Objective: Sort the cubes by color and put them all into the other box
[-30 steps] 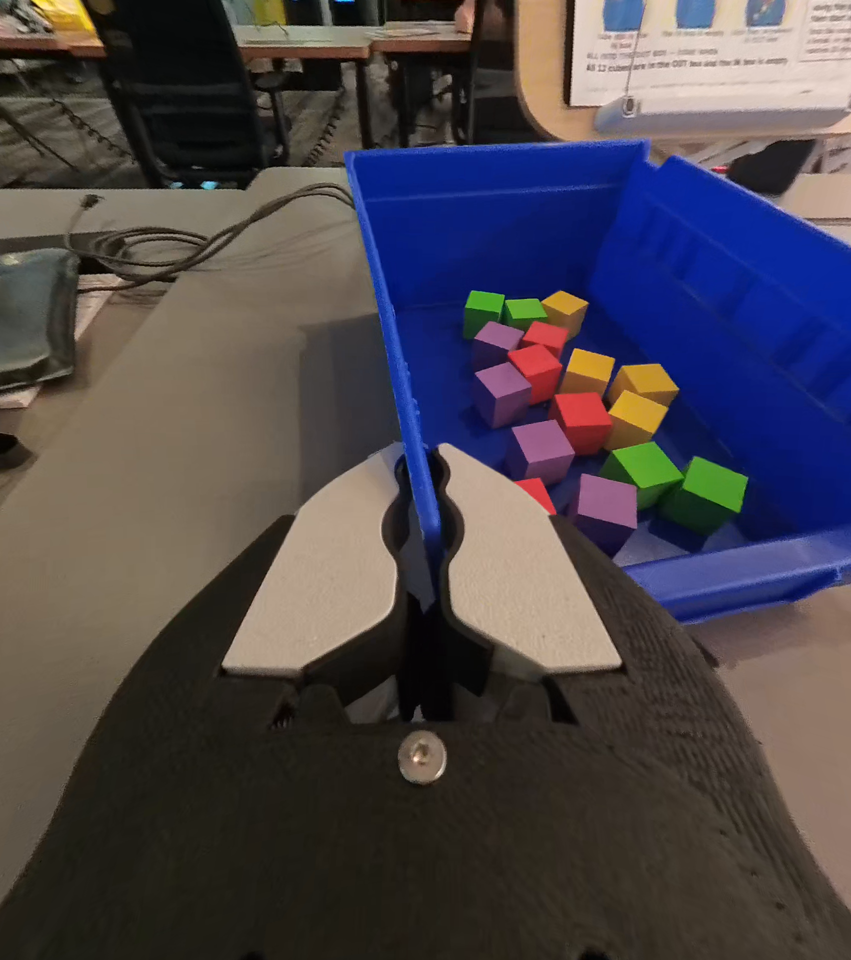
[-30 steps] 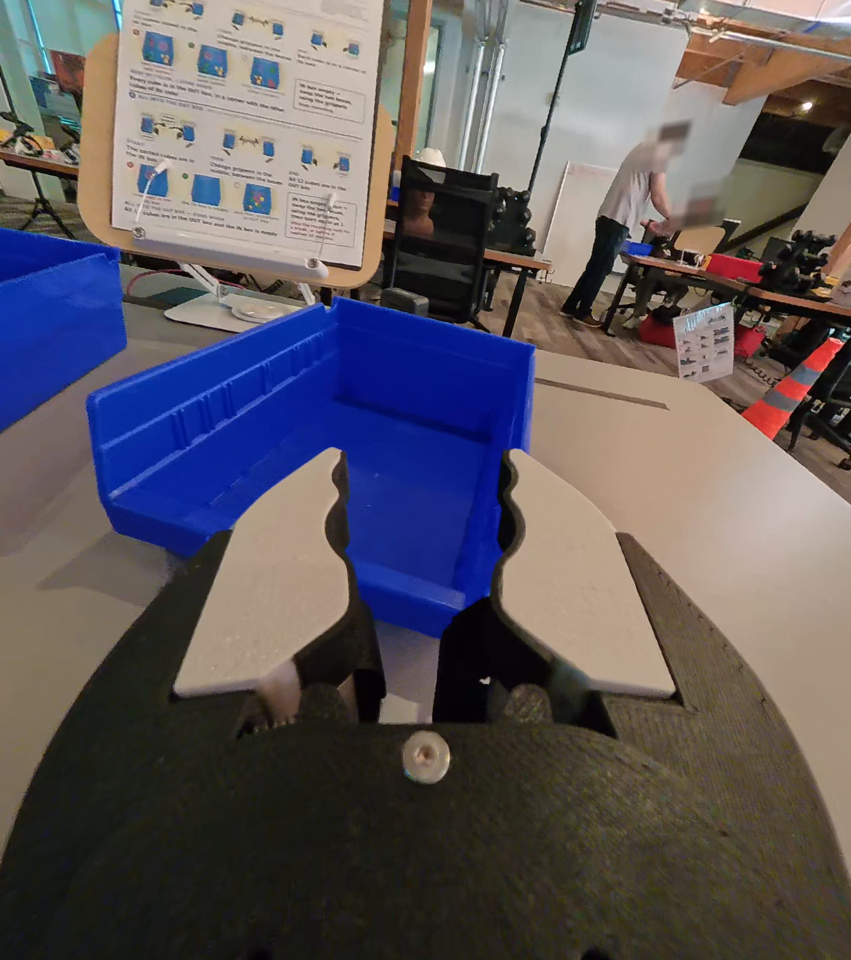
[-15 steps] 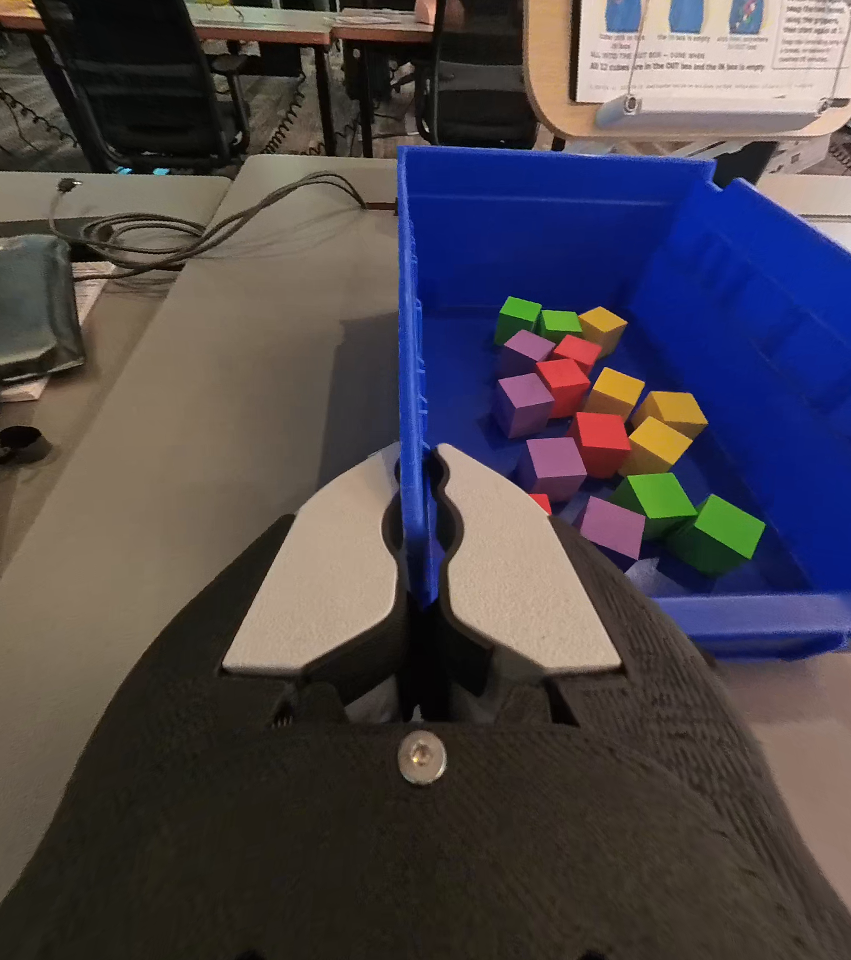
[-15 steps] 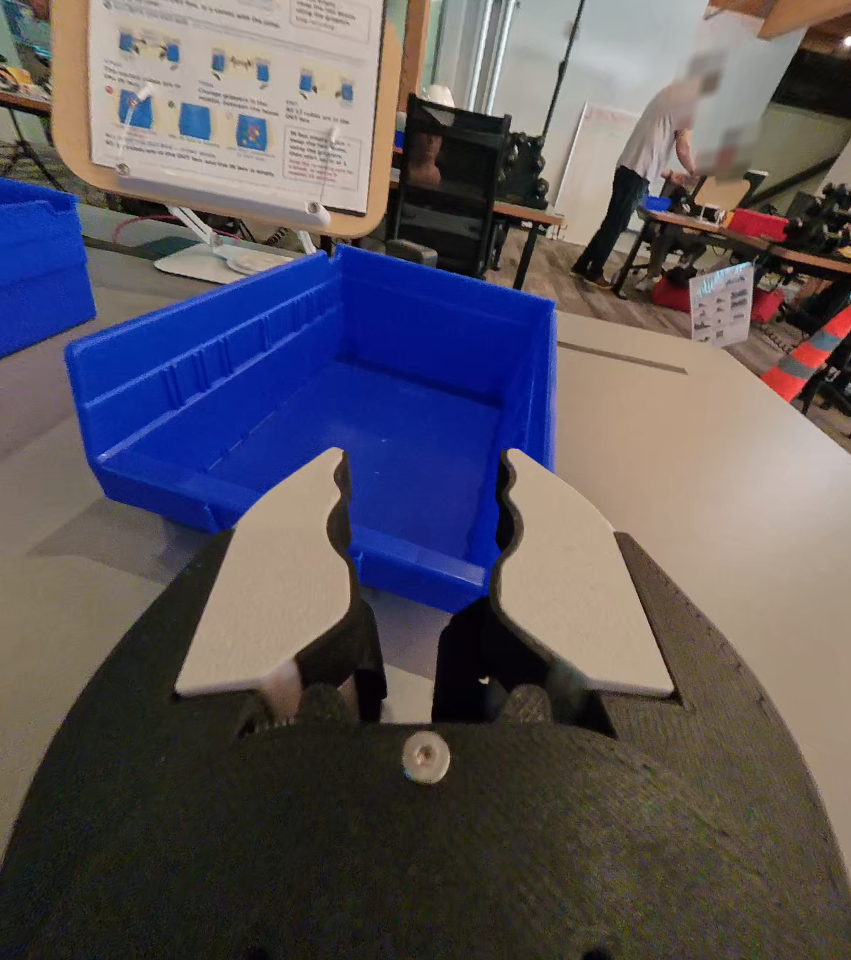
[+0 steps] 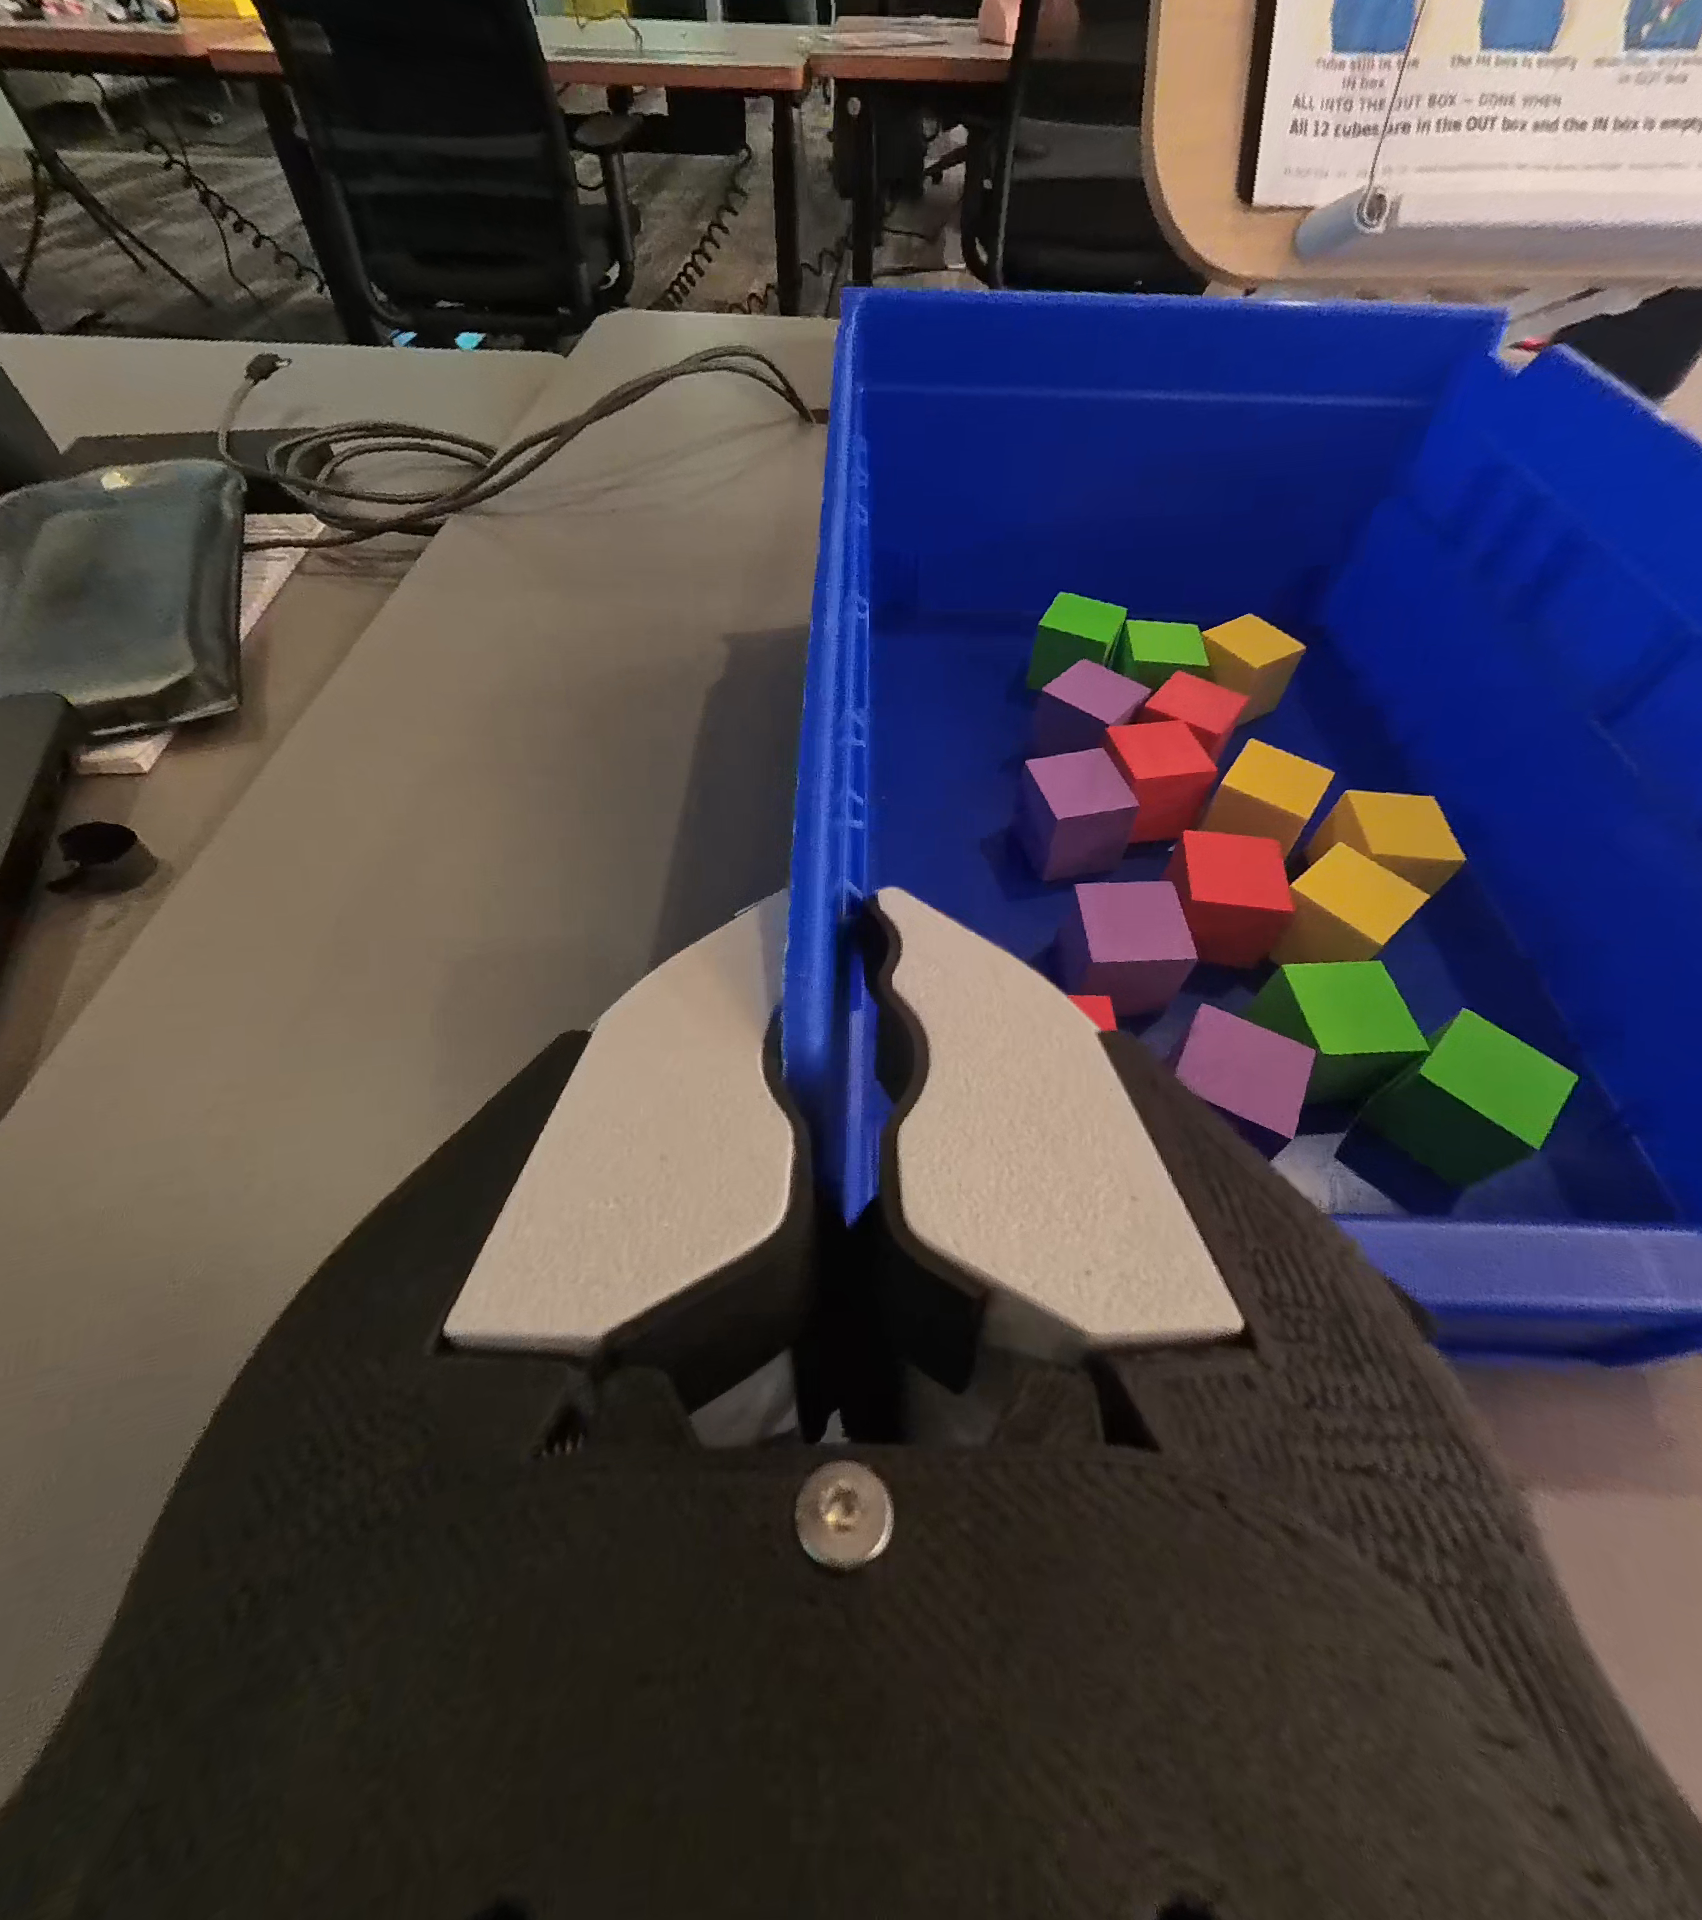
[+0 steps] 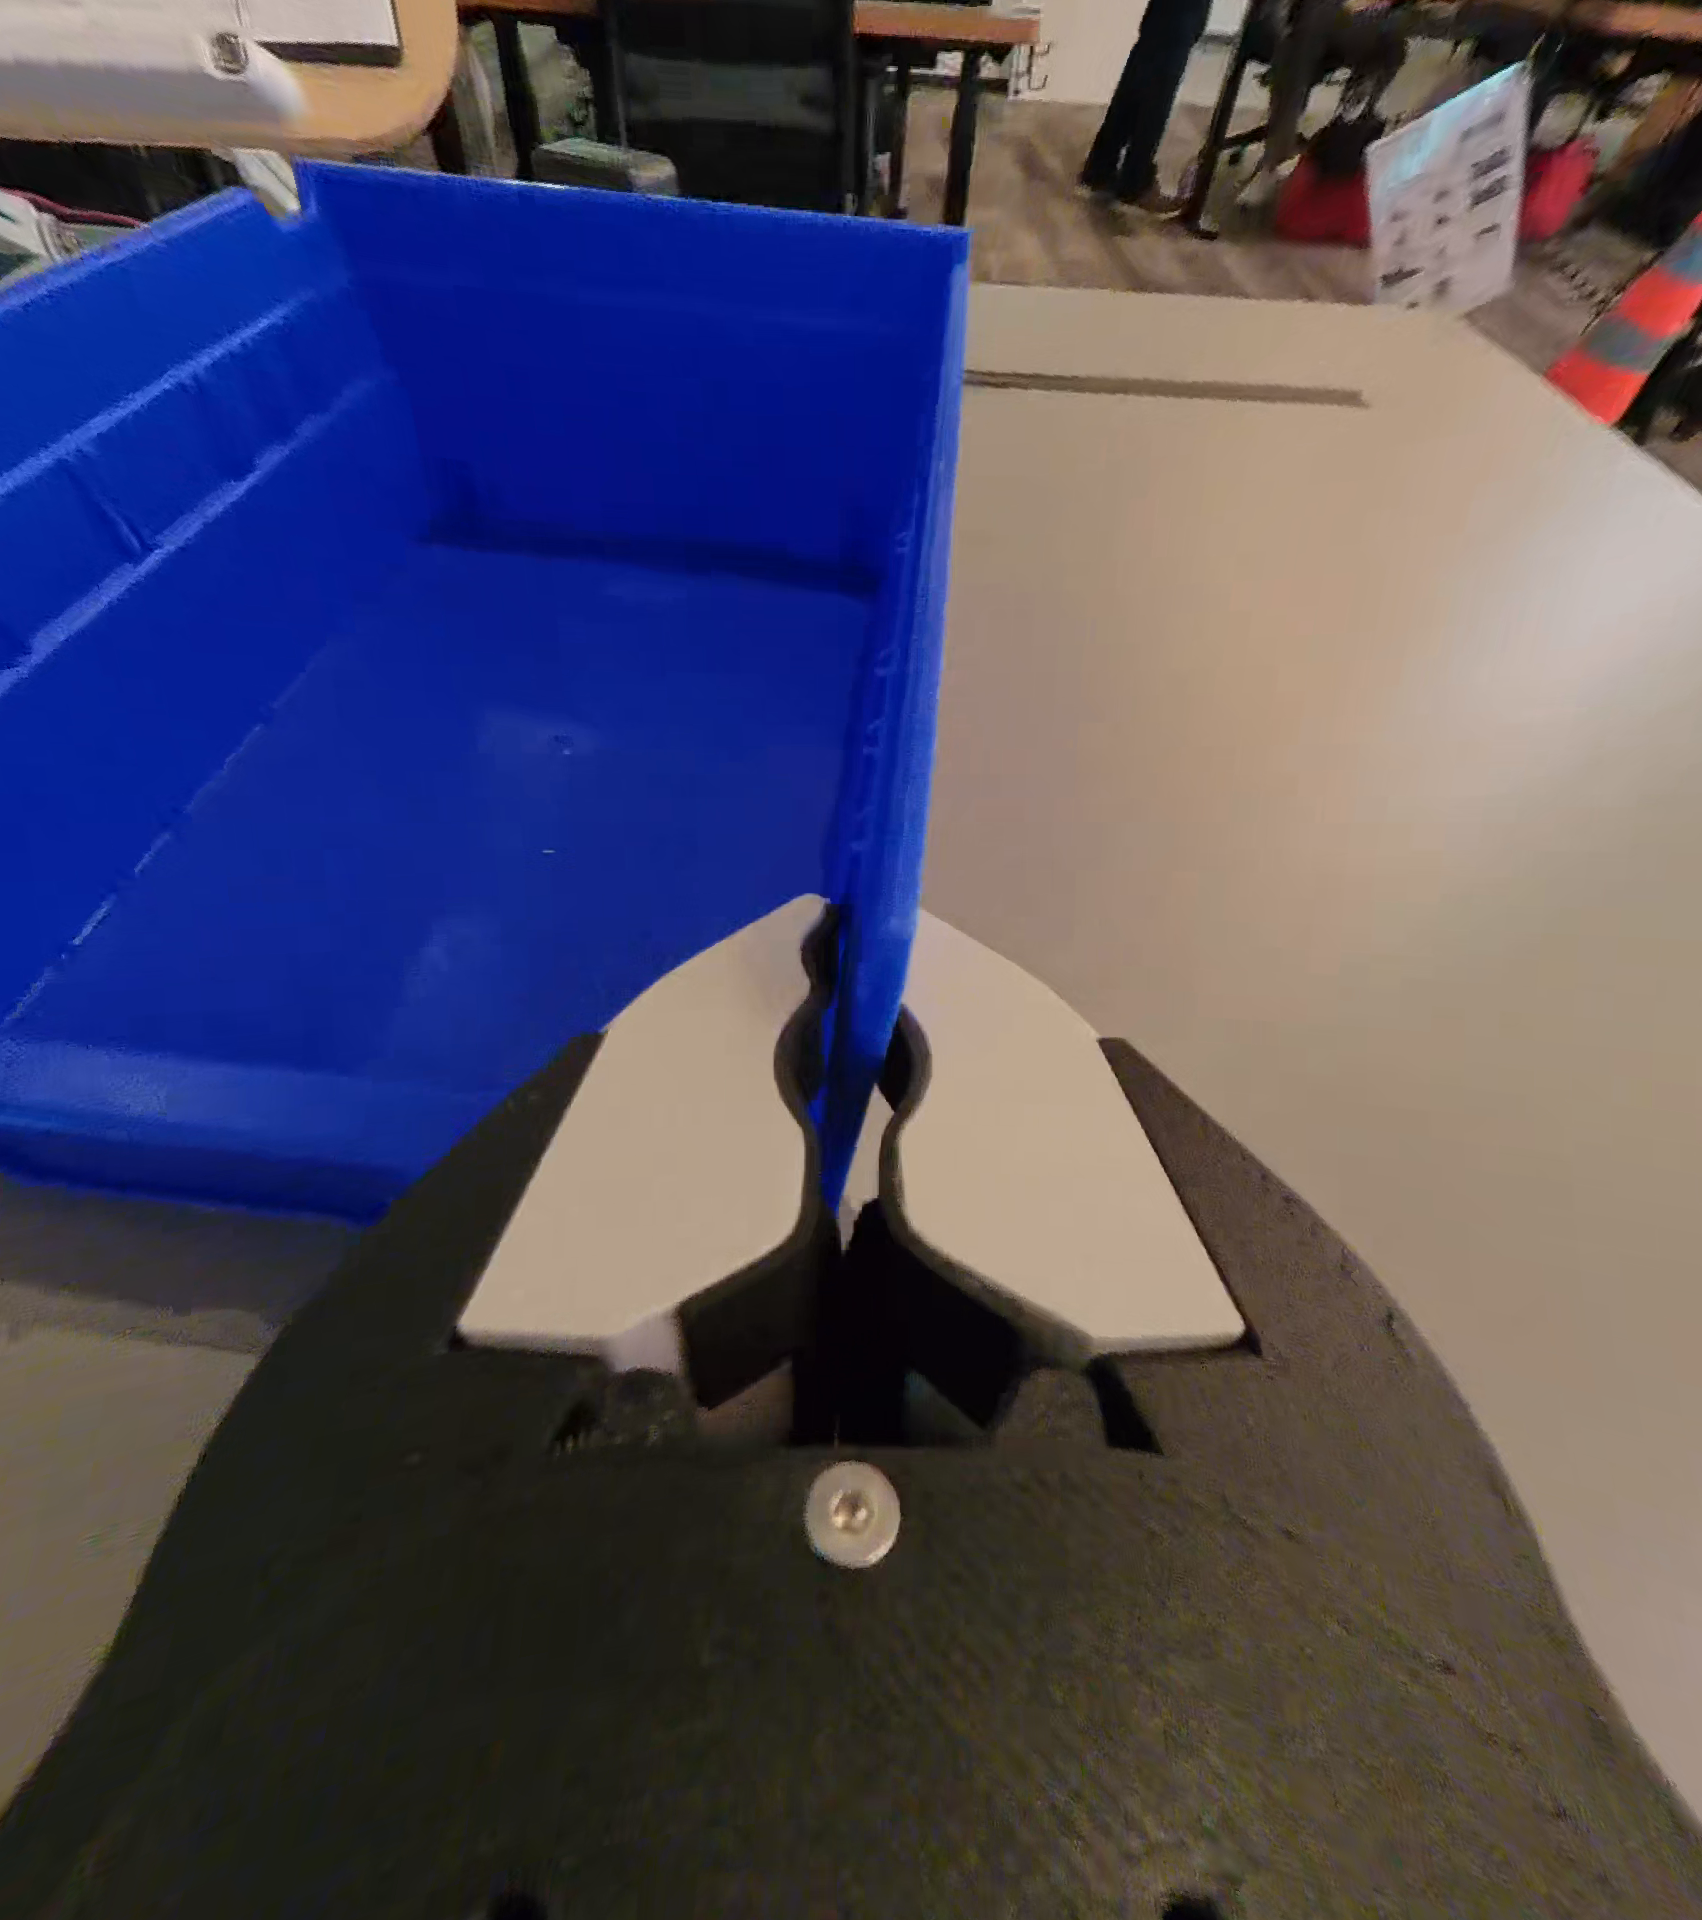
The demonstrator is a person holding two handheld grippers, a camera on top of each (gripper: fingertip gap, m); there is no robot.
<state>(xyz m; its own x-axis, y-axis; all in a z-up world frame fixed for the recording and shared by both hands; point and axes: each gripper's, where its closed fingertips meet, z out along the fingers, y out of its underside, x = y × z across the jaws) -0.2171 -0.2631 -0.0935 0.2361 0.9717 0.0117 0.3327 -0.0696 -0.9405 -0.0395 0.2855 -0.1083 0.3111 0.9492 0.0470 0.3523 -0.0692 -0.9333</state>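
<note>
Clamping the left side wall of a blue bin, the left claw has one grey finger outside the wall and the other inside, pressed together on the plastic near the bin's near corner. Just ahead and to the right of that claw, on the bin floor, lies a loose cluster of small cubes: purple, red, yellow and green, some touching, a few tilted. One red cube is partly hidden behind the inner finger.

The right claw is closed on the right side wall of a second blue bin, one finger on each face of the wall, close to the near corner. That bin's floor, to the left of the claw, shows only bare blue plastic.

Both bins rest on a grey table. Left of the left claw lie a coiled dark cable and a dark pouch. Beyond both bins stands a rounded wooden board carrying a printed sheet. Far ahead and right of the right claw stands an orange traffic cone.
</note>
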